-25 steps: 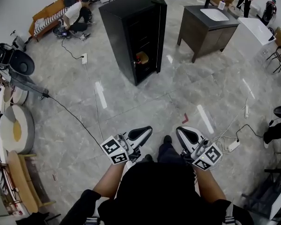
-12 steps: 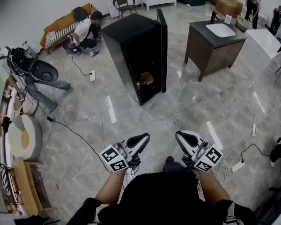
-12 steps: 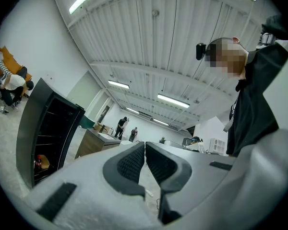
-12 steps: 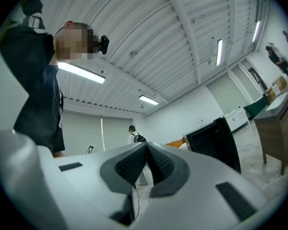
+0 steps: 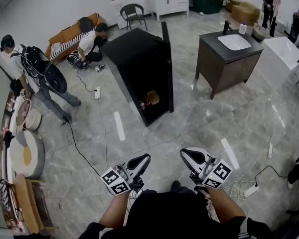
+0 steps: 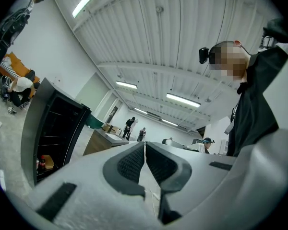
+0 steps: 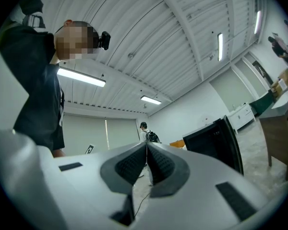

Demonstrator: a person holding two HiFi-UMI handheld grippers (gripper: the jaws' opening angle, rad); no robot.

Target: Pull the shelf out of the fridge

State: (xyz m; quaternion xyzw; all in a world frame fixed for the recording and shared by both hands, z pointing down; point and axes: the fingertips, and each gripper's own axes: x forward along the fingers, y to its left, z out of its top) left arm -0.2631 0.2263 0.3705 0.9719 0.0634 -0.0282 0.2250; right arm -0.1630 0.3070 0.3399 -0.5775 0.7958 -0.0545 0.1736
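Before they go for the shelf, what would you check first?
Fridge door open: ok.
Fridge within reach: not ok, it stands far off.
Left gripper and right gripper empty: ok.
Jaws open to grab: not ok, both shut.
Way free: not ok, a cable lies there.
Shelf unloaded: cannot tell; things sit low inside.
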